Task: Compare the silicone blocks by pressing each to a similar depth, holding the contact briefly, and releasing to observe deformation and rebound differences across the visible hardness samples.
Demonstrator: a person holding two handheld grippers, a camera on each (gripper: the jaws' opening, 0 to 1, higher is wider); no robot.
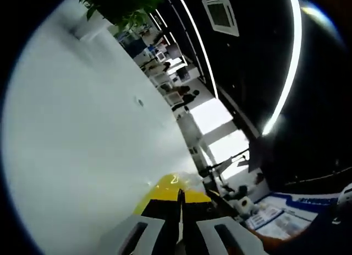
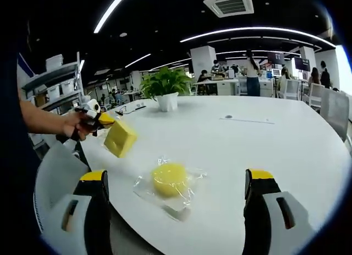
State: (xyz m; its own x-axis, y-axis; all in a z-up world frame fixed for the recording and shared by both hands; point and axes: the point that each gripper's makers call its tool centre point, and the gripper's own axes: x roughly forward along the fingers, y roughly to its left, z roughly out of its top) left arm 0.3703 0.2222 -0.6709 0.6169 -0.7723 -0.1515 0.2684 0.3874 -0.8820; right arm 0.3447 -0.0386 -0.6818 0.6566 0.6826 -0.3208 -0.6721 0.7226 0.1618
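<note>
- Right now, right gripper (image 2: 175, 202) is wide open: its two yellow-tipped jaws stand far apart at the bottom of the right gripper view, nothing between them.
- Just beyond and between those jaws, round yellow block (image 2: 169, 179) lies flat on the white table (image 2: 264, 145), sitting on a clear plastic wrapper (image 2: 148, 191) that spreads out around it.
- Further left in the same view, left gripper (image 2: 104, 121) is held by a hand (image 2: 80, 124), forearm coming in from the left edge.
- Left gripper is clamped on a yellow square block (image 2: 121, 138); block hangs tilted, above the table surface and apart from the round one.
- Left gripper view: its own jaws nearly meet at the bottom centre, with a yellow piece (image 1: 168, 190) just ahead of the tips. View is rolled hard, table fills the left side.
- Mid-distance on the table: potted plant (image 2: 165, 90) in a white pot, and a thin flat strip (image 2: 246, 120) to its right.
- Left edge: shelving rack (image 2: 55, 81) with white bins.
- Far back: desks, white pillar (image 2: 202, 59), several people standing and seated, ceiling vent (image 2: 230, 4) and curved light strips overhead.
</note>
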